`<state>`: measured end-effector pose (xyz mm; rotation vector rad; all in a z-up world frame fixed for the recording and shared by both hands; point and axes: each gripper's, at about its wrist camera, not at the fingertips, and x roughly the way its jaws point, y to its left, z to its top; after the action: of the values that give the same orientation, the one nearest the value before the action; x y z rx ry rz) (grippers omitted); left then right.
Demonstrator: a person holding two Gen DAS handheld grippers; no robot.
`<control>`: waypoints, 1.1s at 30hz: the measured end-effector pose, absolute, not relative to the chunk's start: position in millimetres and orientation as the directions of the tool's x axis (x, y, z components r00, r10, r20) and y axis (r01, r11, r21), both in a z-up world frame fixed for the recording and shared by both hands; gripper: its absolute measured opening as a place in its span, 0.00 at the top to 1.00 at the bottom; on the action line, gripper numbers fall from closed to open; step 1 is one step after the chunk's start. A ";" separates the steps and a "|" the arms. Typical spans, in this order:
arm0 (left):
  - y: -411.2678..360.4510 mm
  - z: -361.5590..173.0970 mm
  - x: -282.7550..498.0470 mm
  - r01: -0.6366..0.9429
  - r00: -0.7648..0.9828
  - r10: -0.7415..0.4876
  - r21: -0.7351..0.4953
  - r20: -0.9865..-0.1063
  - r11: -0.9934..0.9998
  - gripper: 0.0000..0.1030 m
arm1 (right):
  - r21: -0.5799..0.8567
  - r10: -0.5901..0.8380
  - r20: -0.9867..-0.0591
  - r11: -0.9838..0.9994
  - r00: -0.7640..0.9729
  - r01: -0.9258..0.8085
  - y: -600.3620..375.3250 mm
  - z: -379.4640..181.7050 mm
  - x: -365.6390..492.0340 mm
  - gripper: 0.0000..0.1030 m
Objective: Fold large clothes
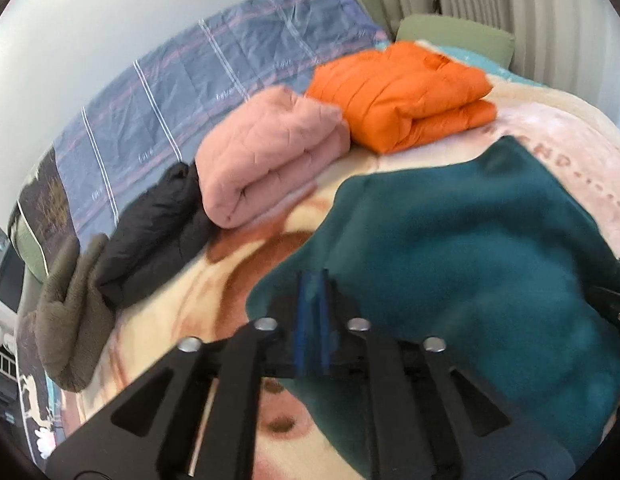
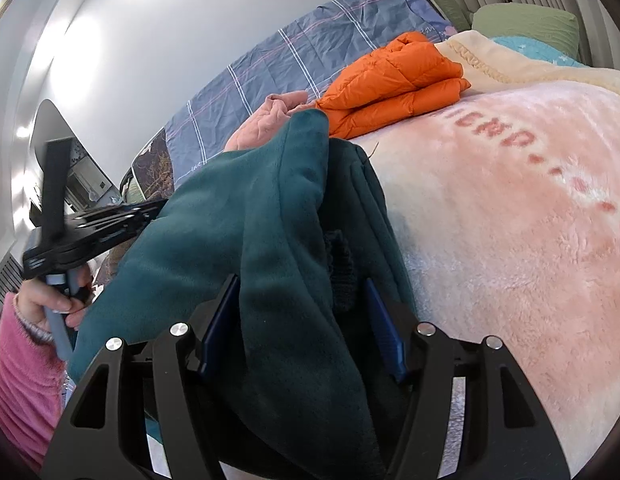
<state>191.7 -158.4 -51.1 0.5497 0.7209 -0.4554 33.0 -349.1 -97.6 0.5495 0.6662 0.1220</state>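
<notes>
Teal fleece garment (image 2: 270, 216) lay bunched on the bed blanket (image 2: 509, 200), right tool (image 2: 302, 332) clamped on its thick fold, left tool (image 1: 311, 320) closed, nothing visibly pinched.

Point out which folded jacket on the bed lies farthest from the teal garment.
The orange jacket, at the far end of the row, past the pink and black ones.

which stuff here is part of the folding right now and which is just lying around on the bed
In the job:
- dark teal fleece garment
- left gripper, jaws pinched on its edge
- right gripper, jaws around a thick bunch

Lying about:
- folded orange puffer jacket
- folded pink quilted jacket
- black padded jacket
- olive fleece garment
</notes>
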 end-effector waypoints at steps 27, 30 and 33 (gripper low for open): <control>-171.4 -65.6 109.0 0.683 0.617 -0.331 0.276 -0.714 0.676 0.66 | 0.508 0.219 -0.508 0.857 0.833 0.084 -344.7 -54.6 -7.4 0.46; -171.5 -65.8 107.6 0.682 0.620 -0.336 0.276 -0.709 0.677 0.67 | 0.440 0.243 -0.452 0.898 0.858 -0.022 -327.6 -37.2 -26.5 0.46; -171.2 -66.4 107.4 0.681 0.624 -0.340 0.276 -0.704 0.678 0.67 | 0.405 0.256 -0.573 0.914 0.778 -0.003 -313.4 -67.3 -15.1 0.46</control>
<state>107.4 -171.2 -66.4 0.5657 0.6637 -0.6231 -15.1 -313.4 -67.3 0.3996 0.6683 0.1442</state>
